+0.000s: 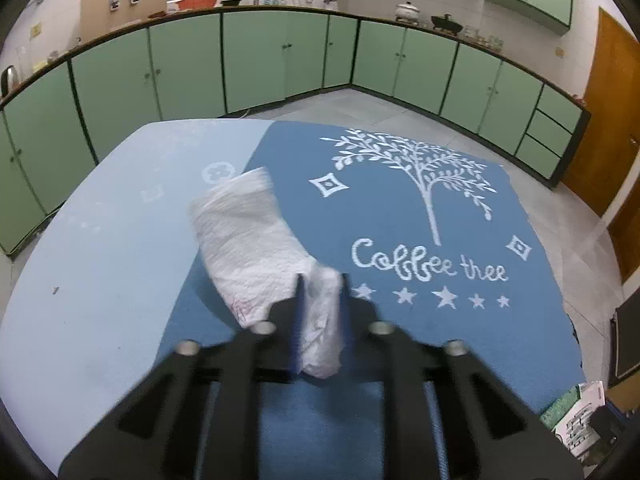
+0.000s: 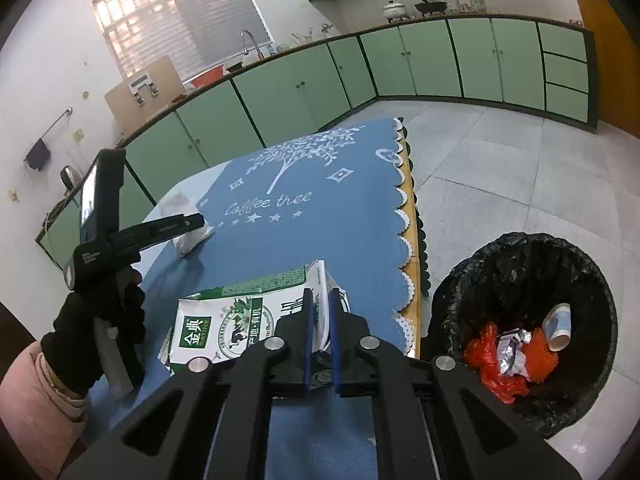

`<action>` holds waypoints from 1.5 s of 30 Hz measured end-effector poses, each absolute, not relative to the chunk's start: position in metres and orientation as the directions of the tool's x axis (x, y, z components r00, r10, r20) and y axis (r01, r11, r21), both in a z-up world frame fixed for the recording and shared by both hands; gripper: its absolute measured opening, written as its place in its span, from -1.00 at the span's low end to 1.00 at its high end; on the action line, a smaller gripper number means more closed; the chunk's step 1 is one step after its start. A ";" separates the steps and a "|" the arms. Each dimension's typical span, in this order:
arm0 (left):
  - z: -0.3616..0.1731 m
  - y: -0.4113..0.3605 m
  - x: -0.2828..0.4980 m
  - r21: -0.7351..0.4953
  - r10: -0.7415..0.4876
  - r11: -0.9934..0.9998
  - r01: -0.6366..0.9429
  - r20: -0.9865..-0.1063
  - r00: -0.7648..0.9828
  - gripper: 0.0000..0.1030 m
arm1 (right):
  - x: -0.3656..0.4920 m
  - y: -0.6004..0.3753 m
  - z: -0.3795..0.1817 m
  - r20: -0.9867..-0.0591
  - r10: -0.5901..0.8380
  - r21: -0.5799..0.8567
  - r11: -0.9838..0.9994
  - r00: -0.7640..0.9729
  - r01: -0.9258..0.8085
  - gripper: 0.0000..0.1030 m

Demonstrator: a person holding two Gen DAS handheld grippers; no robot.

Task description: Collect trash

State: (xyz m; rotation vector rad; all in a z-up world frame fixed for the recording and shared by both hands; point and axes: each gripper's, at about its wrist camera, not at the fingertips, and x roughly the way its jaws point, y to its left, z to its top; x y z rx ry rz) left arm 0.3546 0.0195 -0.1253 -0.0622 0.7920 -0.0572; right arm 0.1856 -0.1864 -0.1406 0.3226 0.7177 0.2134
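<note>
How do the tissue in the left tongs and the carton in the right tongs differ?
The tissue is plain white, soft and crumpled; the milk carton is printed green and white, stiff and flattened. The tissue's free end trails on the blue tablecloth; the carton sits at the table's near edge, beside the black trash bin. Shared: each is pinched by an edge between shut tongs, left tongs, right tongs.

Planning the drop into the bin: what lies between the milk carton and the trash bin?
Only the tablecloth's scalloped edge lies between milk carton and trash bin, as the right wrist view shows.
</note>
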 end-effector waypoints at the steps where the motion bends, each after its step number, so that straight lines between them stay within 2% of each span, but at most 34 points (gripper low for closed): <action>1: -0.124 0.019 0.352 -0.072 -0.072 0.997 0.030 -0.698 0.713 -0.93 | 0.185 -0.185 -0.140 -0.610 0.297 0.353 0.932 0.735 -0.084 -0.85; 7: -0.109 0.014 0.322 -0.058 -0.086 0.996 0.064 -0.620 0.780 -0.97 | 0.181 -0.183 -0.132 -0.600 0.291 0.334 0.937 0.745 -0.098 -0.84; 11: -0.095 0.022 0.288 -0.088 -0.111 0.993 0.074 -0.575 0.810 -0.98 | 0.172 -0.183 -0.124 -0.595 0.272 0.315 0.945 0.756 -0.093 -0.73; 14: -0.088 0.029 0.261 -0.114 -0.143 0.989 0.095 -0.555 0.819 -0.98 | 0.165 -0.185 -0.122 -0.598 0.262 0.309 0.947 0.757 -0.084 -0.26; 17: -0.086 0.031 0.236 -0.130 -0.181 0.983 0.130 -0.551 0.814 -0.98 | 0.162 -0.188 -0.127 -0.615 0.260 0.312 0.947 0.745 -0.074 -0.14; 21: -0.086 0.019 0.207 -0.091 -0.213 0.977 0.195 -0.541 0.813 -0.98 | 0.165 -0.196 -0.136 -0.640 0.288 0.347 0.935 0.712 -0.067 -0.11; 28: -0.109 -0.005 0.188 -0.068 -0.254 0.961 0.267 -0.594 0.763 -0.98 | 0.171 -0.195 -0.156 -0.676 0.303 0.358 0.932 0.672 -0.059 -0.06; 29: -0.111 -0.006 0.188 -0.069 -0.256 0.960 0.270 -0.598 0.759 -0.98 | 0.171 -0.197 -0.159 -0.672 0.320 0.376 0.924 0.667 -0.065 -0.08; 30: -0.112 -0.007 0.189 -0.069 -0.257 0.960 0.270 -0.599 0.758 -0.98 | 0.171 -0.198 -0.159 -0.664 0.343 0.394 0.916 0.665 -0.078 -0.38; 35: -0.110 -0.006 0.187 -0.069 -0.248 0.963 0.259 -0.594 0.765 -0.98 | 0.166 -0.196 -0.151 -0.647 0.333 0.364 0.925 0.686 -0.106 -0.64; 45: -0.089 -0.009 0.184 -0.090 -0.278 0.957 0.275 -0.547 0.790 -0.98 | 0.158 -0.212 -0.122 -0.588 0.316 0.362 0.926 0.745 -0.107 -0.69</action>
